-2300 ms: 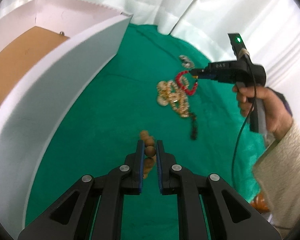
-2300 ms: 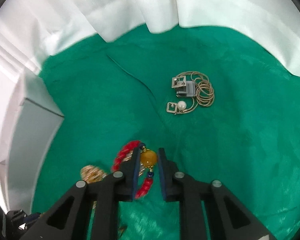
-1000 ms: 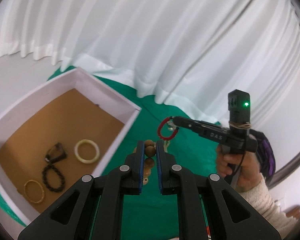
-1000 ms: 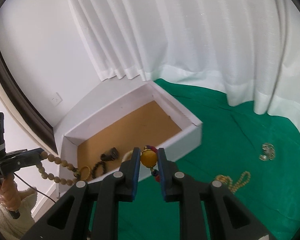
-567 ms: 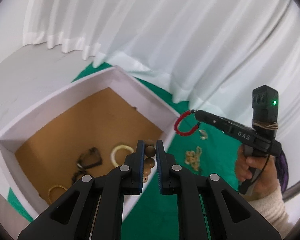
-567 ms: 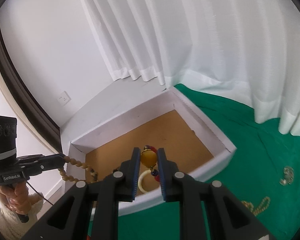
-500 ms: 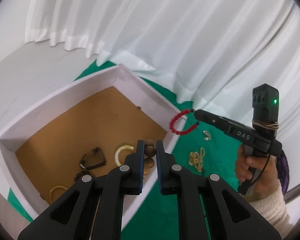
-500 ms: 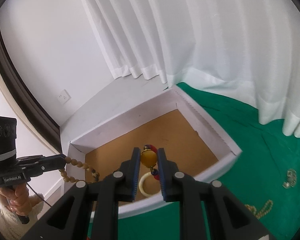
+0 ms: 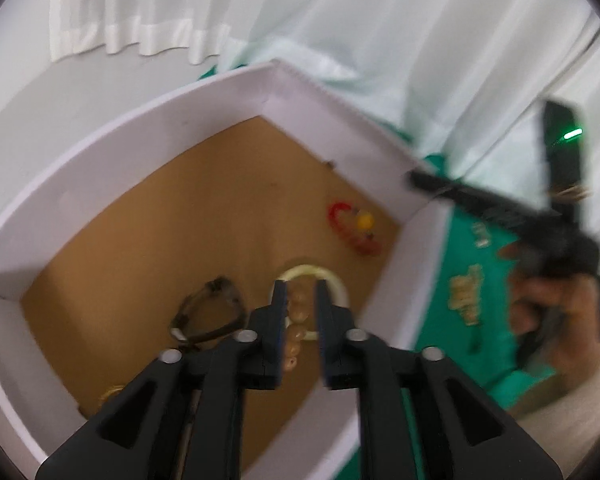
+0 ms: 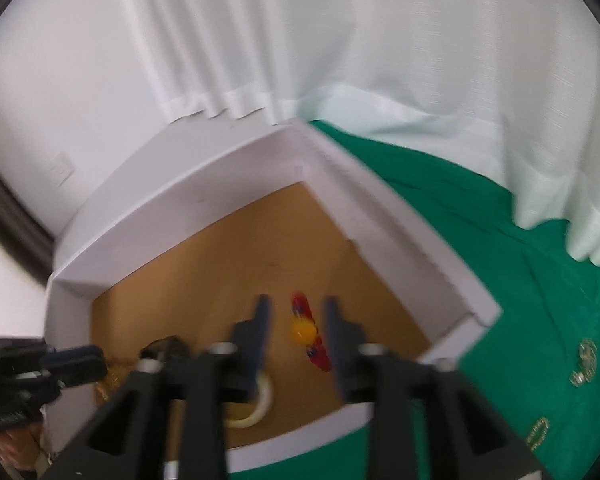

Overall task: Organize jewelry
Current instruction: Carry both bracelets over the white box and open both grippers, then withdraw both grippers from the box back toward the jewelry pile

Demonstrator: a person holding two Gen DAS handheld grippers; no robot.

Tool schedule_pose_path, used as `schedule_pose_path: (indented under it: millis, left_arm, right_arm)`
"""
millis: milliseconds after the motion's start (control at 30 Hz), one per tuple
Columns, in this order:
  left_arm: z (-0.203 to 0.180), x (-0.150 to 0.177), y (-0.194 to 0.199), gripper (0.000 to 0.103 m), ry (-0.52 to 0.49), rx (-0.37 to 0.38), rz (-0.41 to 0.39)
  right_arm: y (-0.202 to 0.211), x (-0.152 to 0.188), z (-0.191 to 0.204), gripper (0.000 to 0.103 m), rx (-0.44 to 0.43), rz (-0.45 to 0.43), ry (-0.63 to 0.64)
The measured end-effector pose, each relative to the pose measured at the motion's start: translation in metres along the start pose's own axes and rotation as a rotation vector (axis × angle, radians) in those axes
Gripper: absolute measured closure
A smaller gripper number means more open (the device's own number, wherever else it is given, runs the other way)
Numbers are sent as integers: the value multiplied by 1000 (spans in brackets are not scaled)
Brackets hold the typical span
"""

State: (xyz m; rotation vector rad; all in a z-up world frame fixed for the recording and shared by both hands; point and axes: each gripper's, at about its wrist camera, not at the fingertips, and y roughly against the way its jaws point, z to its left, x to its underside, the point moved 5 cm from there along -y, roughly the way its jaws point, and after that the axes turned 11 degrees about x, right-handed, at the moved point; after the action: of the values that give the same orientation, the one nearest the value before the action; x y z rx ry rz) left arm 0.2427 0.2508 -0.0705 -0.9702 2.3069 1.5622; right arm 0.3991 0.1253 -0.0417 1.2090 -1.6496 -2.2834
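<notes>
A white box [image 9: 148, 128] with a brown floor holds jewelry. My left gripper [image 9: 301, 294] is above it with its jaws parted, and the wooden bead strand [image 9: 294, 330] is loose between them. My right gripper [image 10: 296, 308] is open above the box [image 10: 220, 200]. The red bead bracelet with a yellow bead [image 10: 306, 334] lies on the box floor below it, and also shows in the left wrist view [image 9: 354, 226]. The right gripper appears blurred at the right of the left wrist view [image 9: 416, 178].
Inside the box lie a cream bangle [image 9: 332, 280], a dark cord bracelet [image 9: 208, 316] and a gold ring [image 9: 112, 394]. Gold chains [image 9: 466, 294] and small pieces [image 10: 586, 354] lie on the green cloth [image 10: 520, 280] right of the box. White curtains hang behind.
Both grippers have opened over the box. The red bracelet has dropped from my right gripper onto the box floor. The wooden beads are coming loose between my left fingers.
</notes>
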Motion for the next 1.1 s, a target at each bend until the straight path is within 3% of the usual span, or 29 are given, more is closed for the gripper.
schedule_pose_path:
  millis: [67, 167, 300, 500, 700, 833, 967, 1100]
  left_arm:
    - [2, 6, 0, 47, -6, -54, -5]
    - [-7, 15, 12, 44, -26, -53, -32]
    - [-36, 30, 33, 32, -91, -42, -86]
    - [-97, 76, 42, 24, -199, 24, -86]
    - [-158, 140, 12, 17, -274, 121, -23]
    - [-178, 170, -22, 16, -263, 158, 35]
    - [-185, 190, -61, 16, -269, 127, 64]
    - [-183, 202, -87, 16, -281, 80, 87]
  right_arm:
    - [14, 3, -15, 54, 22, -33, -45]
    - [42, 15, -29, 53, 51, -72, -55]
    - [80, 49, -41, 41, 130, -107, -32]
    - [118, 134, -70, 39, 186, -86, -32]
    - [142, 234, -115, 38, 309, -47, -82]
    - [146, 290, -142, 38, 384, -5, -149]
    - [144, 340, -176, 38, 475, 47, -225]
    - [148, 368, -199, 38, 512, 75, -307]
